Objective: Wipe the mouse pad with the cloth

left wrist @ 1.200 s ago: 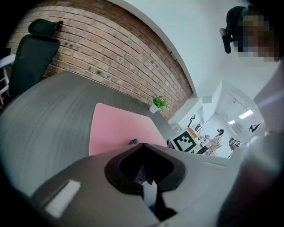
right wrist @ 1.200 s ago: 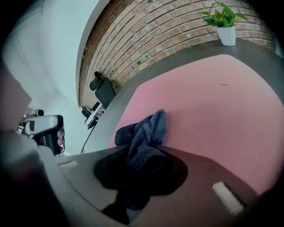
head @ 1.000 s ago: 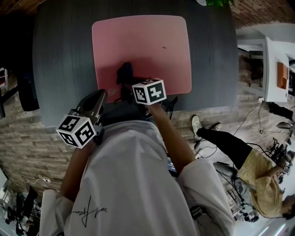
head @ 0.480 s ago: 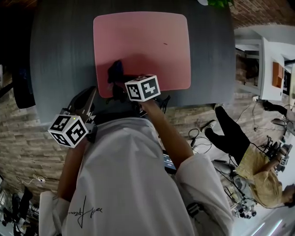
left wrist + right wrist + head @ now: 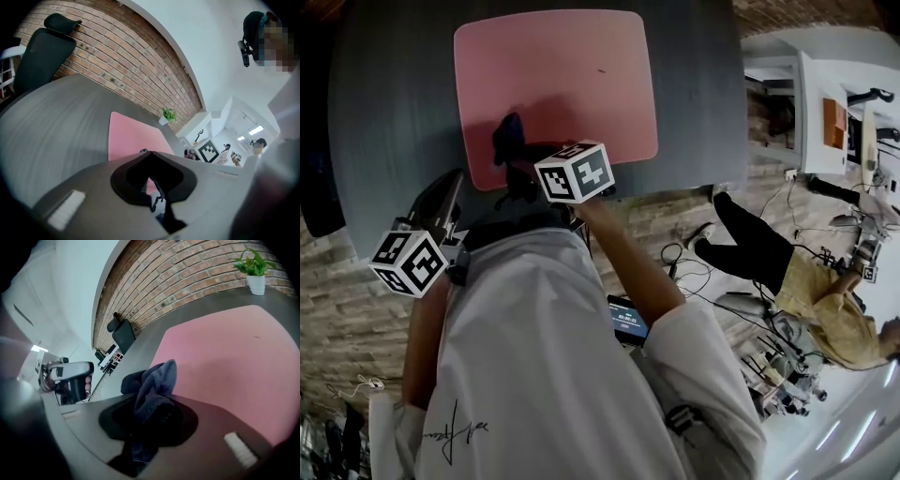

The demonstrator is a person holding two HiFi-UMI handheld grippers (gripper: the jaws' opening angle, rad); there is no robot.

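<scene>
Here, cloth (image 5: 153, 386) in right tool (image 5: 523, 169), on mouse pad (image 5: 567, 80)

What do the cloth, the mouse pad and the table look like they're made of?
Cloth: dark blue-grey, thick and fuzzy, bunched in soft folds; probably terry or microfibre.
Mouse pad: pink, flat, matte, with rounded corners; possibly faux leather or rubber.
Table: dark grey, matte, with a faint streaky grain; maybe laminate or stained wood.
</scene>
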